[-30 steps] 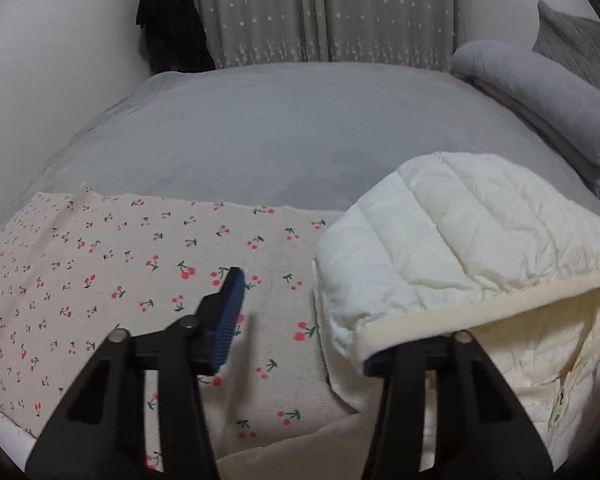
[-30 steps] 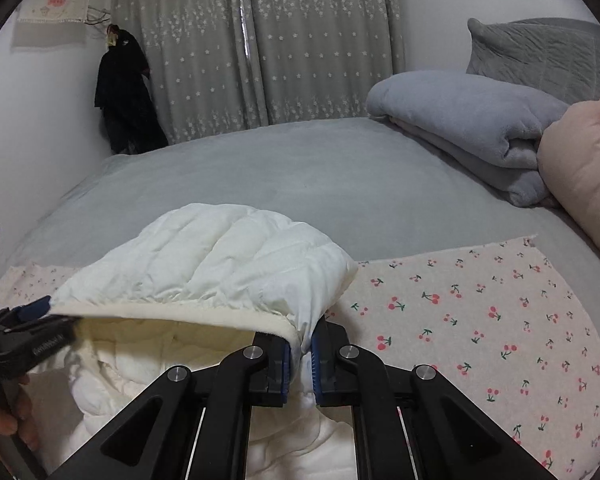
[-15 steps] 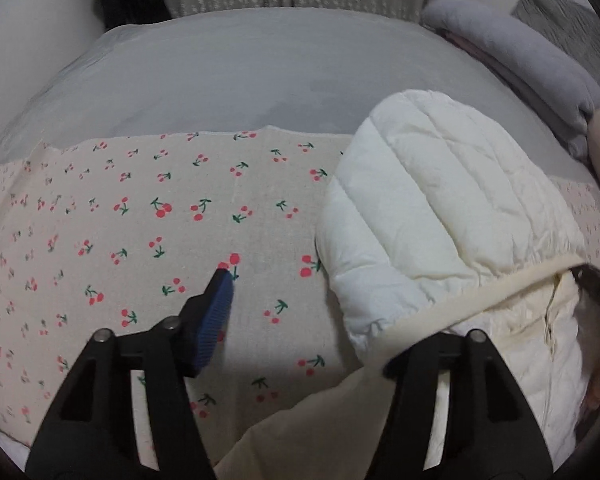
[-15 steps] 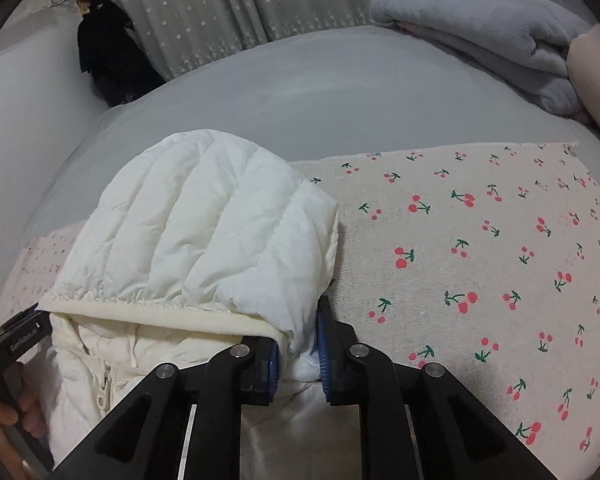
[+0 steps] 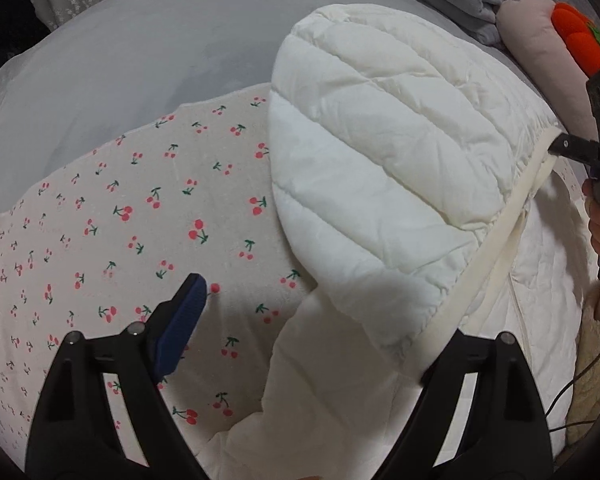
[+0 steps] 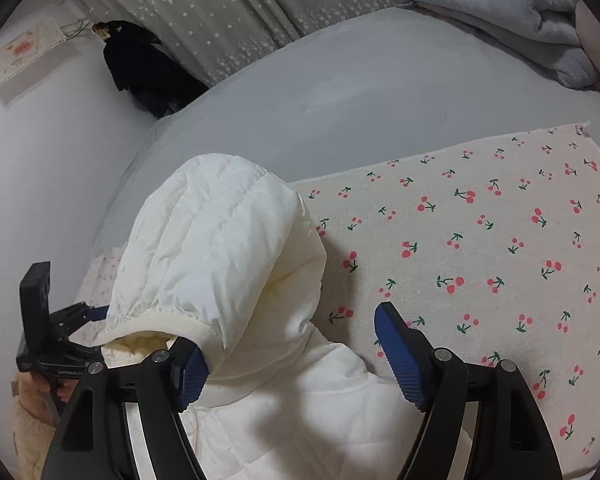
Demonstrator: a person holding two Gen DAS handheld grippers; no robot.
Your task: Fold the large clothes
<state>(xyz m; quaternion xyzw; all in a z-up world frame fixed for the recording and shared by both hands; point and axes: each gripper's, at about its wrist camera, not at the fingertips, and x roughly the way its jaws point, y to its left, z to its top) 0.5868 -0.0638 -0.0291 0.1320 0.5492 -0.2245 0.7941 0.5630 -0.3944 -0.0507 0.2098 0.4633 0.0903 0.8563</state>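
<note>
A white quilted hooded jacket (image 5: 380, 168) lies on a cherry-print cloth (image 5: 140, 200) on a grey bed. Its hood (image 6: 220, 248) is folded back over the jacket body. My left gripper (image 5: 312, 336) is open wide; its left pad is bare and the hood's cream rim lies over its right finger. My right gripper (image 6: 296, 356) is open wide above the jacket body, its left pad touching the hood rim, its right pad bare over the cloth. The right gripper also shows in the left wrist view (image 5: 580, 152), at the hood's far corner.
The grey bed sheet (image 6: 340, 100) stretches behind the cloth. A folded grey blanket (image 6: 500, 12) and pillows lie at the far right, with an orange plush toy (image 5: 580, 40). Curtains (image 6: 240, 8) and a dark hanging garment (image 6: 140, 68) stand at the back wall.
Both grippers lowered and carried the hood down onto the jacket body. My right gripper, shut on the hood rim before, has opened wide and let it go.
</note>
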